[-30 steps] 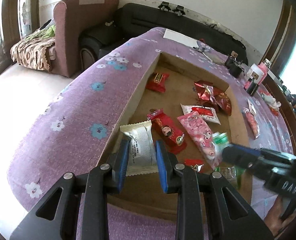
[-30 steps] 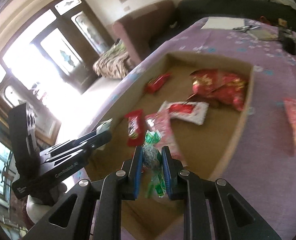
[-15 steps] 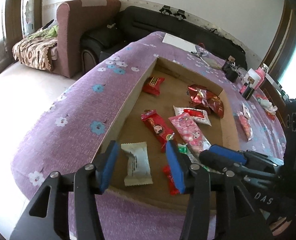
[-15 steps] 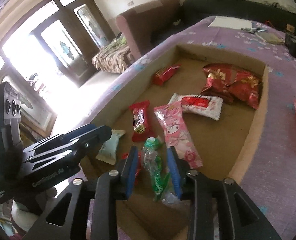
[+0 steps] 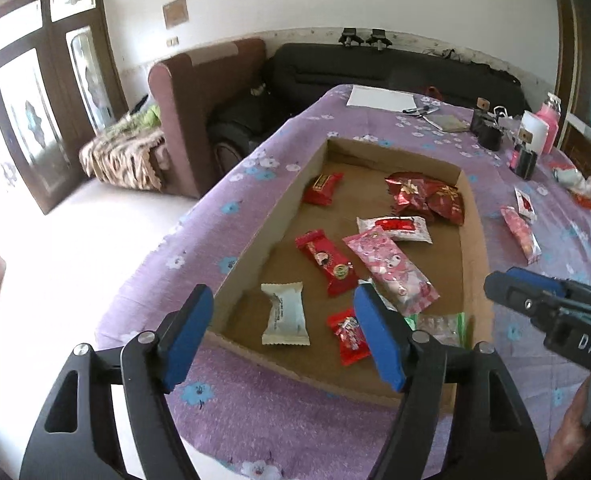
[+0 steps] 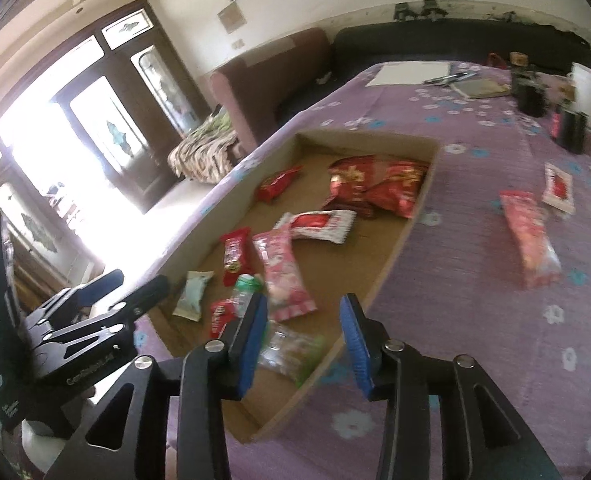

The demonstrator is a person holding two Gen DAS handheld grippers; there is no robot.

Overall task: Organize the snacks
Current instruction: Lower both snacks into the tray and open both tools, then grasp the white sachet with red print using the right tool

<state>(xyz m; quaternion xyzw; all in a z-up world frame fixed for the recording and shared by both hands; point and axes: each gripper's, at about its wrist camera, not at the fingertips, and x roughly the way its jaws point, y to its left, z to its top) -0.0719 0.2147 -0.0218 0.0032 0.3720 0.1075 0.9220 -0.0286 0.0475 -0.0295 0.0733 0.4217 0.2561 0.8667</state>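
Observation:
A shallow cardboard box (image 5: pixel 471 256) (image 6: pixel 399 240) lies on the purple flowered tablecloth and holds several snack packets. Among them are a white packet (image 5: pixel 285 314) (image 6: pixel 193 294), a clear green-edged packet (image 5: pixel 441 326) (image 6: pixel 291 350), a long pink packet (image 5: pixel 391 270) and a red bar (image 5: pixel 327 262). My left gripper (image 5: pixel 281 338) is open and empty above the box's near edge. My right gripper (image 6: pixel 305 340) is open and empty above the box's near right corner; it also shows at the right in the left wrist view (image 5: pixel 551 308).
A pink packet (image 6: pixel 531 244) (image 5: pixel 521 232) and a small white-red packet (image 6: pixel 559 186) lie on the cloth right of the box. Black containers (image 6: pixel 571 130), a white cup (image 6: pixel 589 94), paper and pens stand at the far end. Sofas are beyond the table.
My left gripper let go of the white packet, my right gripper let go of the green-edged packet. Both opened wide and drew back and up from the box.

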